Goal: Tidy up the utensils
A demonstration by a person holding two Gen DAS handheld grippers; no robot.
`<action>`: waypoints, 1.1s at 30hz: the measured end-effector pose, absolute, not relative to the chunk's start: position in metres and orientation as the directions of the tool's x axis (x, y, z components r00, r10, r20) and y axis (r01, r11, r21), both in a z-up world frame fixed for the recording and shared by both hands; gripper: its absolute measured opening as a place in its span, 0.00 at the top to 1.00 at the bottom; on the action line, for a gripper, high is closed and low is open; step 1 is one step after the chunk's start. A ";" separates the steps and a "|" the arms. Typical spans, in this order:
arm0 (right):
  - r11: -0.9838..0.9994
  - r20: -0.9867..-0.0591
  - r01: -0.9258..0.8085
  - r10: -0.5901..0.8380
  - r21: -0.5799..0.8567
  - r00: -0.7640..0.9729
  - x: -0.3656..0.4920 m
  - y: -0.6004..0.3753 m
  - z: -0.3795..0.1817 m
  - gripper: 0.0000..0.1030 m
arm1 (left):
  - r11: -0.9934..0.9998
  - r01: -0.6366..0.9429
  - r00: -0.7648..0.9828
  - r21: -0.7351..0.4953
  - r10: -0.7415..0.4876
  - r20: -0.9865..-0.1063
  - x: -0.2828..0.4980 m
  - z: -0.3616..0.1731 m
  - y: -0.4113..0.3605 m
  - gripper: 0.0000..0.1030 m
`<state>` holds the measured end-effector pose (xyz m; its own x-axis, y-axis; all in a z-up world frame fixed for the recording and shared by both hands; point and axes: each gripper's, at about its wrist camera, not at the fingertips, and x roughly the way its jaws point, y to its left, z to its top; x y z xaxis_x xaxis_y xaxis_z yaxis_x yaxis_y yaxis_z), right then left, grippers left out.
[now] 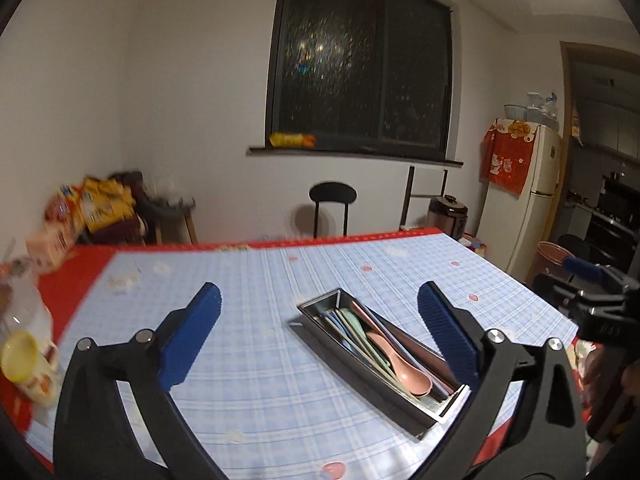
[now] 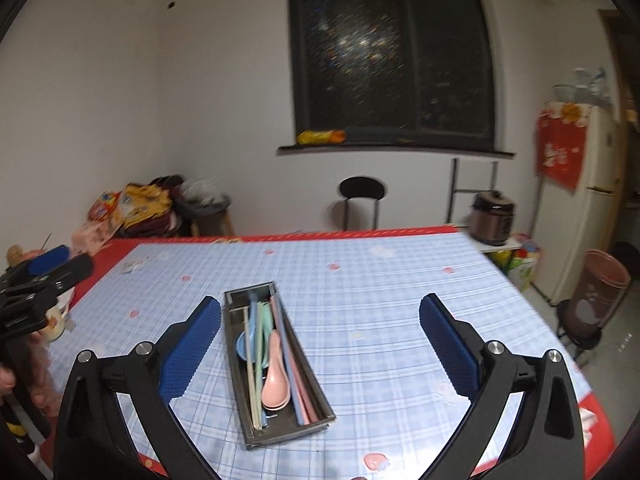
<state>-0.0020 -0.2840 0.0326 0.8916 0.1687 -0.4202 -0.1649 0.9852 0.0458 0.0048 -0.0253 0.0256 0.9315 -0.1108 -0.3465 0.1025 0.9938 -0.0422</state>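
Both the left gripper (image 1: 319, 312) and right gripper (image 2: 320, 322) are seen with jaws spread wide, nothing pinched; the metal tray (image 2: 316, 394) of utensils is left resting on the checked surface (image 2: 400, 280).

The yellow mug (image 1: 25, 364) and the snack bags (image 1: 90, 206) are blurred, their print unreadable.

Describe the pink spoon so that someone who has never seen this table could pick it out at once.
Start at the blue checked tablecloth and find the long metal tray in its middle. Among the utensils inside lies the pink spoon, bowl toward the near end. The pastel chopsticks beside it are thin and straight, and the blue spoon lies further back.
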 end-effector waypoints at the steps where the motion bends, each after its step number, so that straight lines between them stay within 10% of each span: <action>1: 0.988 -0.413 -0.151 0.154 0.039 0.898 -0.009 -0.284 0.036 0.06 | 0.994 0.101 0.935 -0.035 -0.107 -0.337 0.001 0.029 -0.025 0.06; 33: 0.994 -0.349 0.060 -0.090 -0.096 0.933 -0.063 -0.276 0.056 0.06 | 0.992 0.124 0.939 0.037 -0.106 -0.328 -0.018 0.032 -0.041 0.06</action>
<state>-0.0631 -0.2758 0.0558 0.9329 -0.0901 -0.3487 0.0601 0.9936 -0.0961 -0.0185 -0.0411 0.0321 0.9387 -0.1056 -0.3282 0.1245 0.9915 0.0369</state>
